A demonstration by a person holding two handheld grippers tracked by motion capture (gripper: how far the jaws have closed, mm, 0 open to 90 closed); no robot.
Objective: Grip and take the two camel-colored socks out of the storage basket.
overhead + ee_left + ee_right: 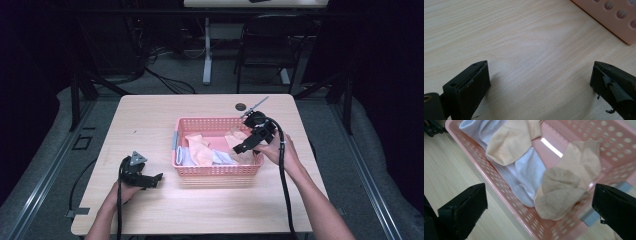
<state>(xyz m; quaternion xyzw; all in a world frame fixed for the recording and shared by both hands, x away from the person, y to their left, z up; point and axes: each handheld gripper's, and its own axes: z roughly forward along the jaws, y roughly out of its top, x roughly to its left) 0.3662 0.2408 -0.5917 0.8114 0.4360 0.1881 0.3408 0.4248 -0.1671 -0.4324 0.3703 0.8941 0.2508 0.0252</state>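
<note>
Right gripper view: the right gripper (537, 202) hangs jaws apart above the beige sock (564, 192) inside the pink basket (499, 182). Left gripper (150, 179), jaws apart, rests on the table (150, 120) beside the basket.

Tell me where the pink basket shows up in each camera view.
High view: pink basket at table centre, right gripper above it.
Left gripper view: one corner, top right.
Right gripper view: runs diagonally across the frame, rim.
Shared landmark: the basket's perforated wall.

Bare table (150, 130) left of basket (218, 170).
</note>
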